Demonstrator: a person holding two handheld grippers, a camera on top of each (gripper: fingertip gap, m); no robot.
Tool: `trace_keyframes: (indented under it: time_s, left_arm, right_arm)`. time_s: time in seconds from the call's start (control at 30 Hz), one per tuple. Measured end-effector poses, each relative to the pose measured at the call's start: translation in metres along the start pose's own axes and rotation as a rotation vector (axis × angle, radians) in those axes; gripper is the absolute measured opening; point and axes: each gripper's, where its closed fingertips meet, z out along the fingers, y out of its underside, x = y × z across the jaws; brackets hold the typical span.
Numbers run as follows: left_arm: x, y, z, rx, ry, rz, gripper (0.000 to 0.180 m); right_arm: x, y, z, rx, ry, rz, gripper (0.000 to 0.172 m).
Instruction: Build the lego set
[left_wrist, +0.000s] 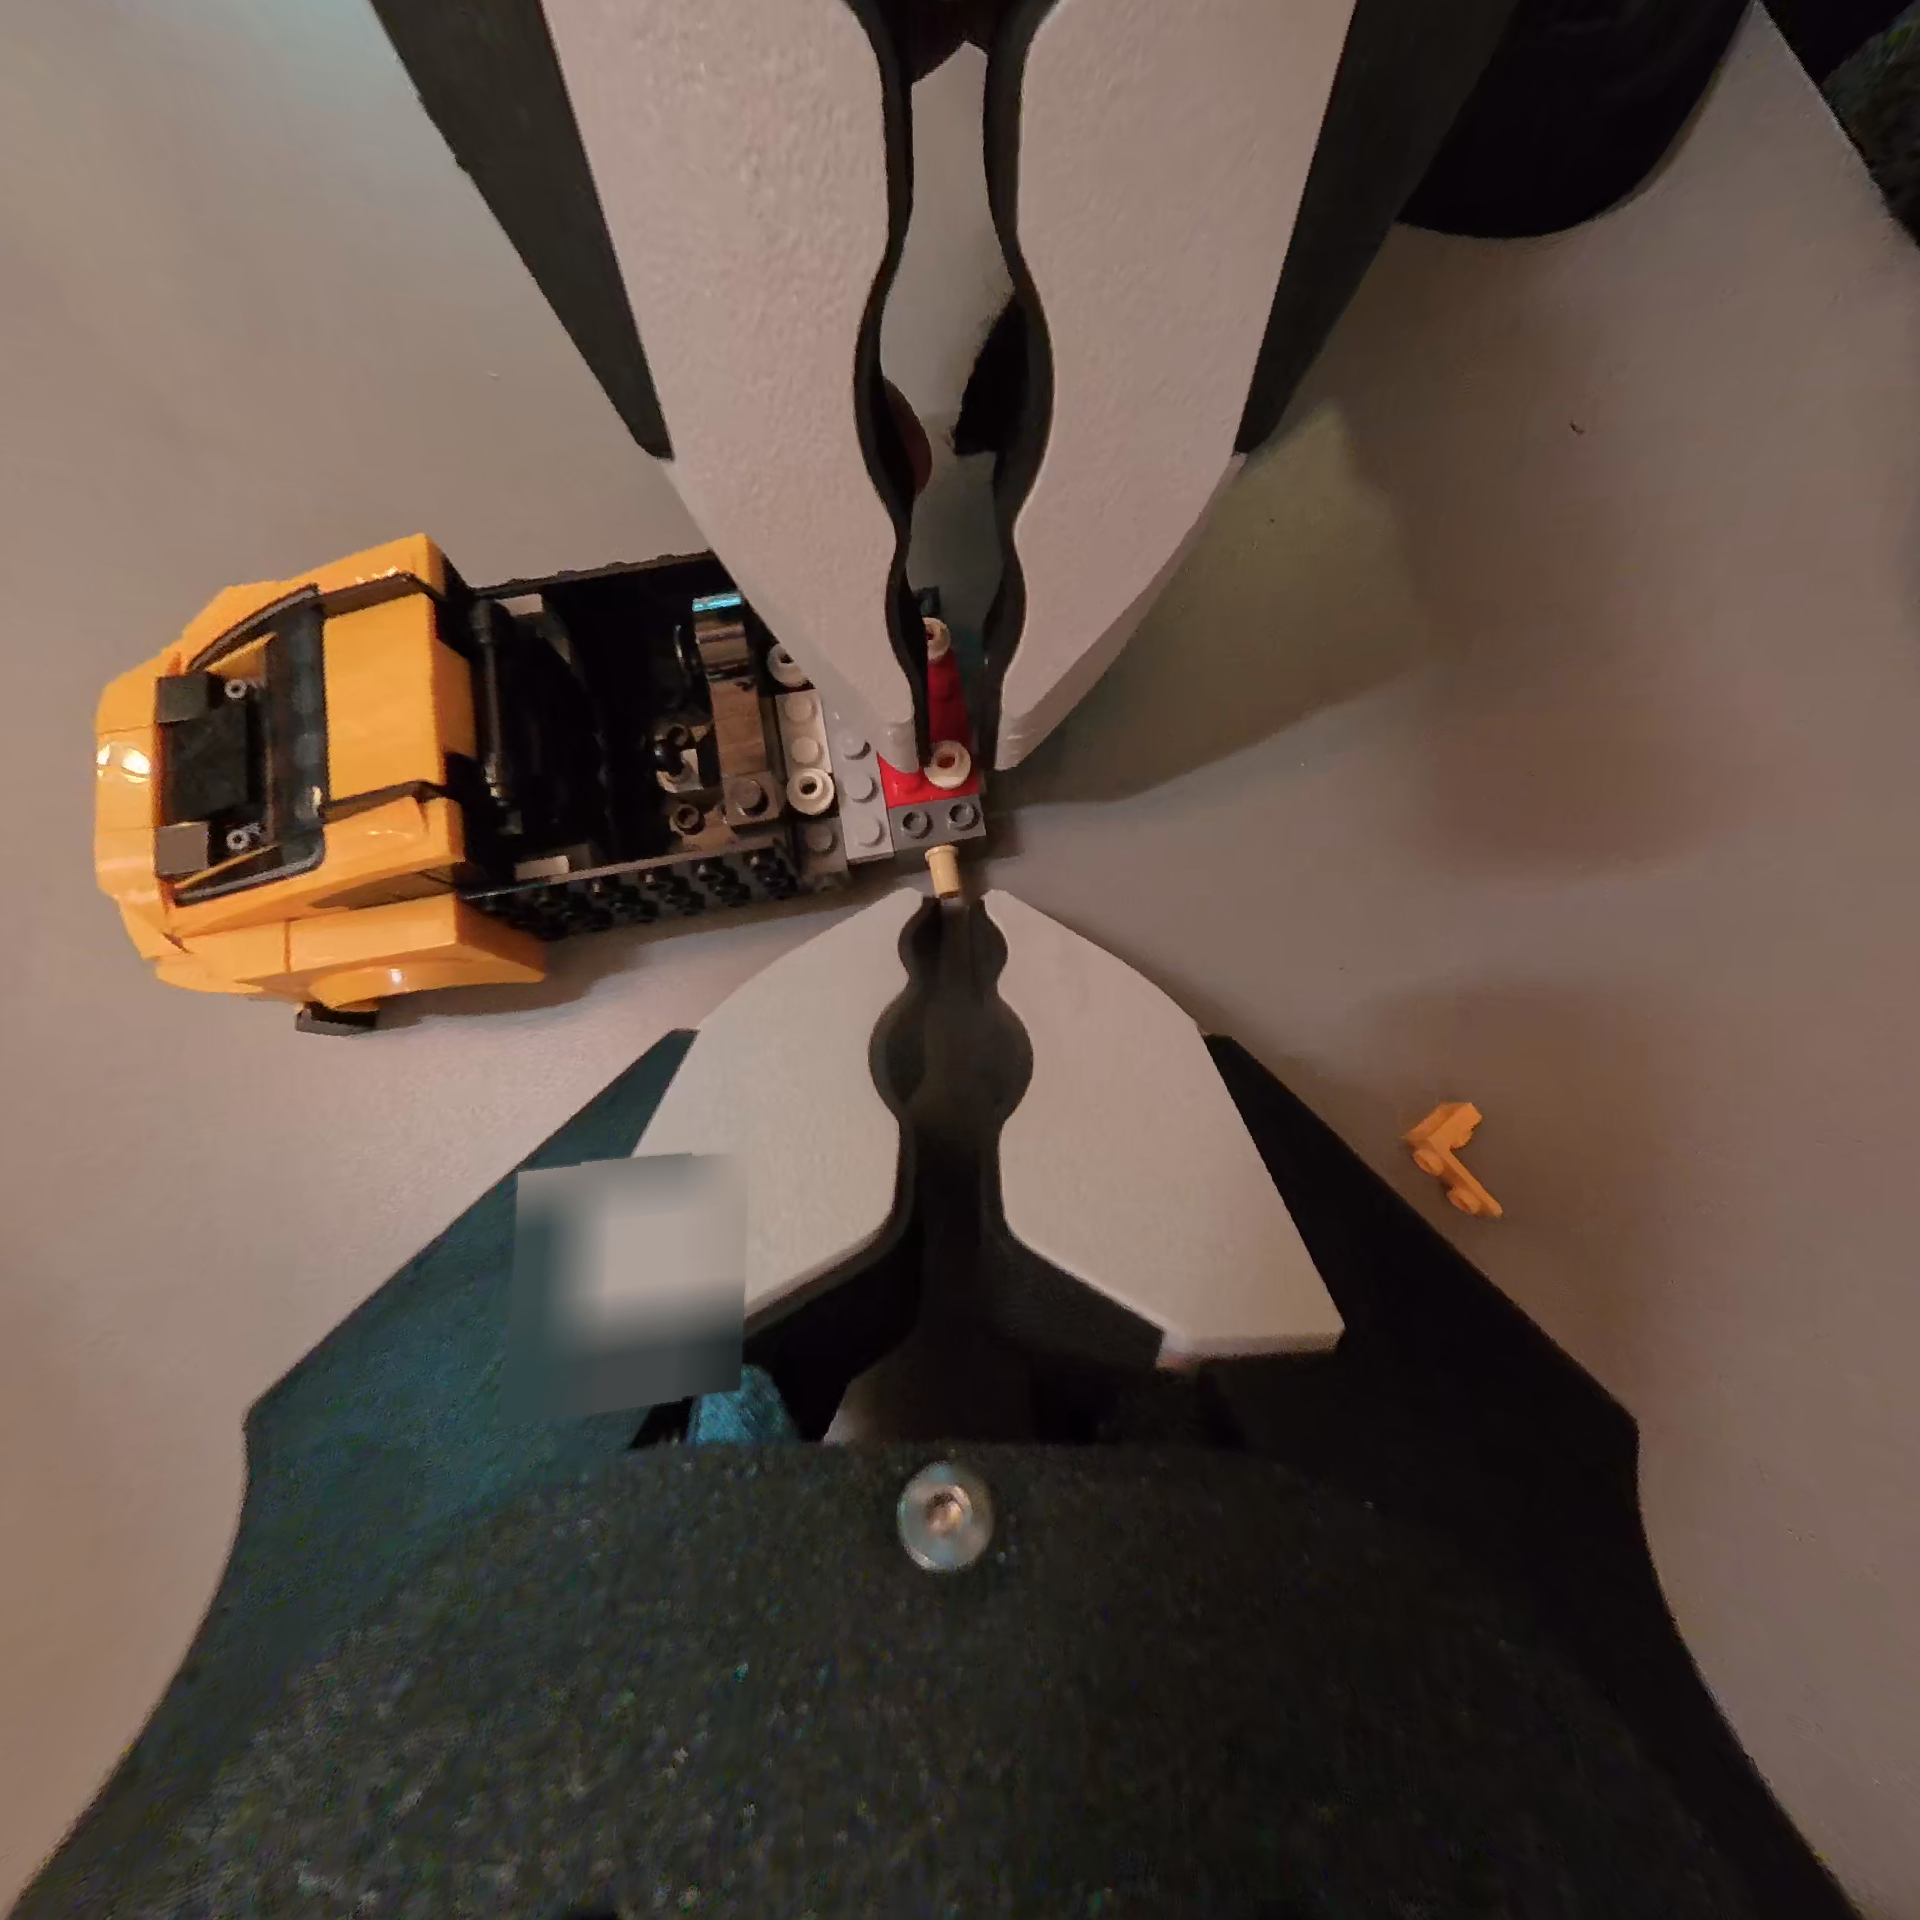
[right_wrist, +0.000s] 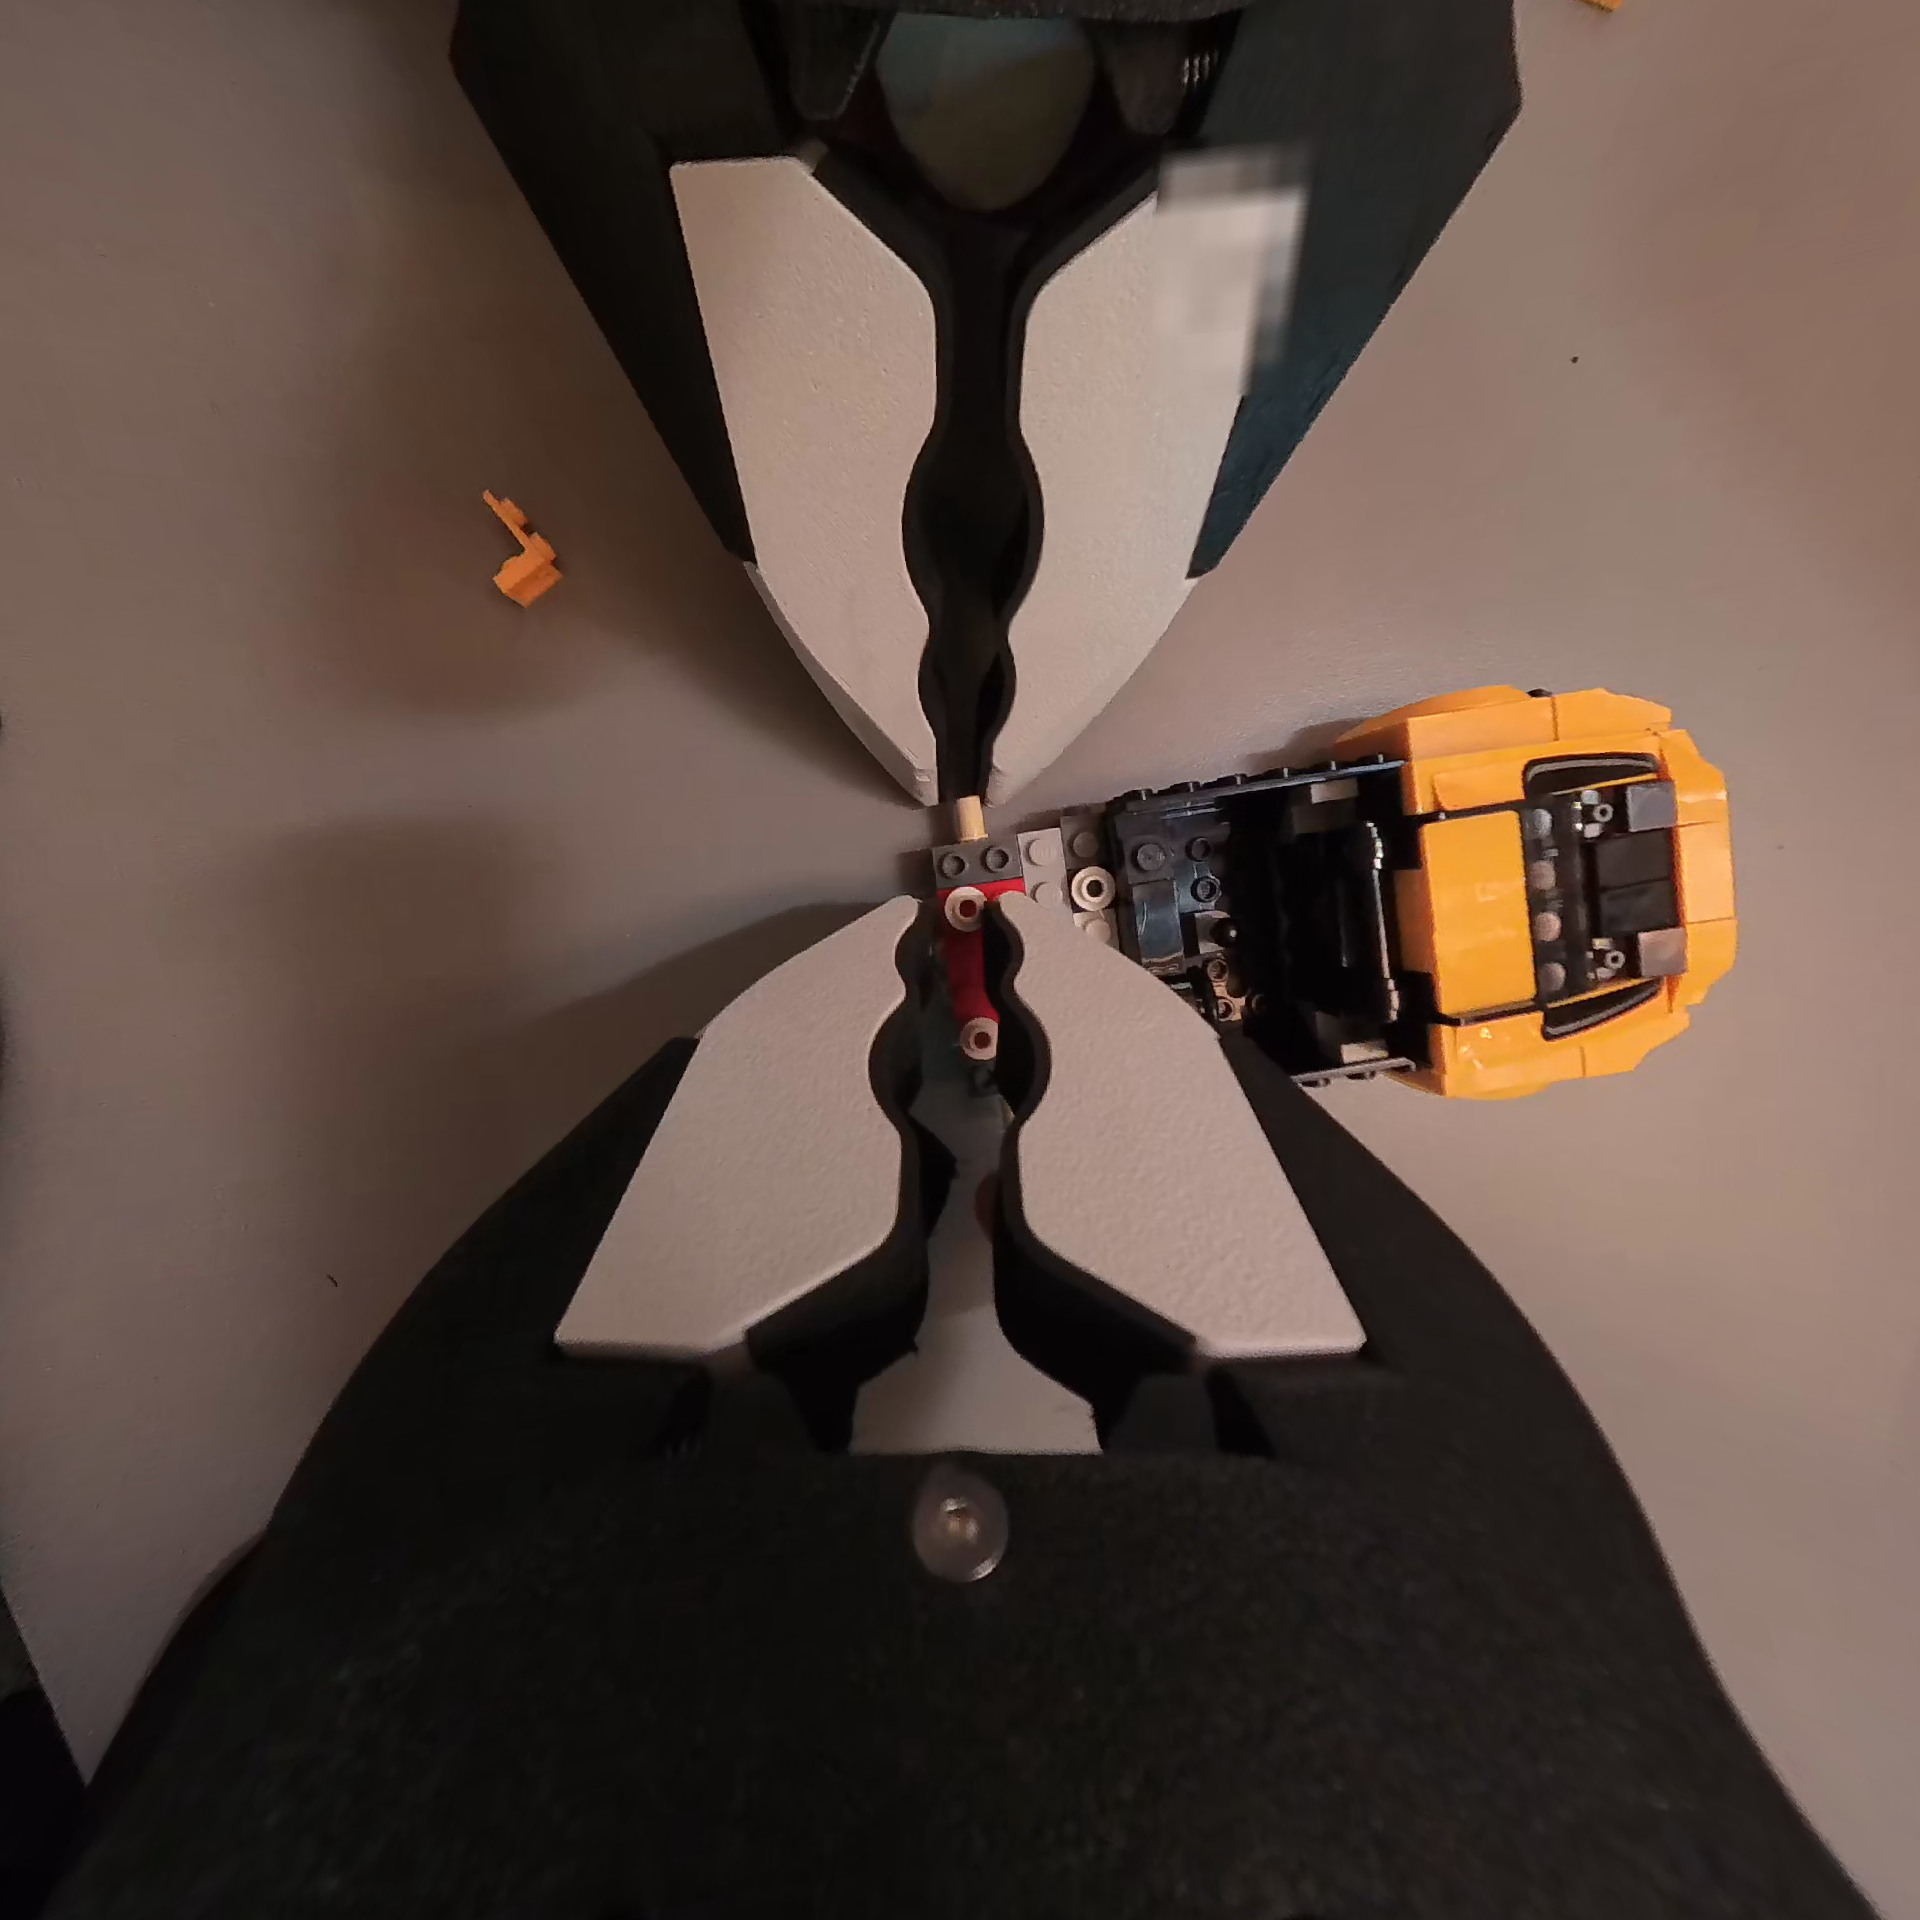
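With both jaws closed, left gripper (left_wrist: 951, 902) on one tan peg (left_wrist: 944, 869), right gripper (right_wrist: 961, 914) on one brick car's (right_wrist: 1455, 894) red end (right_wrist: 966, 961); one loose orange bracket (left_wrist: 1452, 1156).

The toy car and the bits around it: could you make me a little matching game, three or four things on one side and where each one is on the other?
Things:
1. tan peg
2. red piece
3. loose orange piece
4. orange car body

Places:
A. alone on the table, apart from the car
B. between the right gripper's fingers
C. at the left gripper's fingertips
D. at the car end far from both grippers

Pairs: 1-C, 2-B, 3-A, 4-D
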Motion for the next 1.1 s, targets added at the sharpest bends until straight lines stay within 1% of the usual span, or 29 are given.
trace_keyframes:
  time_s: [0.2, 0.27, 0.5, 0.53, 0.63, 0.67, 0.97, 1.1]
  left_arm:
    - [-0.0017, -0.0012, 0.0011, 0.002, -0.015, 0.000, 0.004]
    - [-0.0023, -0.0014, 0.0012, 0.000, -0.022, 0.004, 0.000]
    - [-0.0020, -0.0013, 0.0005, 0.002, -0.022, 0.006, 0.000]
    - [-0.0019, -0.0012, 0.0002, 0.004, -0.019, 0.006, 0.001]
    - [-0.0005, -0.0023, 0.0002, 0.017, -0.001, -0.014, 0.017]
    - [-0.0005, -0.0024, 0.0006, 0.017, -0.001, -0.017, 0.018]
    - [-0.0017, -0.0057, 0.0036, 0.023, -0.020, -0.015, 0.005]
    - [-0.0016, -0.0053, 0.0034, 0.020, -0.020, -0.016, 0.005]
  right_arm:
    - [-0.0002, 0.0007, -0.0001, -0.003, 0.003, -0.005, 0.009]
    - [0.0001, 0.0012, -0.0004, -0.005, 0.005, -0.006, 0.009]
    - [0.0001, 0.0000, -0.0034, 0.006, 0.000, -0.002, 0.009]
    - [0.0003, -0.0005, -0.0039, 0.009, -0.002, 0.000, 0.009]
    - [0.0000, -0.0008, -0.0041, 0.013, -0.007, 0.006, 0.009]
    - [-0.0002, -0.0004, -0.0039, 0.012, -0.008, 0.005, 0.009]
    - [0.0002, -0.0004, -0.0056, 0.021, -0.017, 0.019, 0.008]
    - [-0.0012, -0.0022, -0.0066, 0.043, -0.085, 0.080, 0.008]
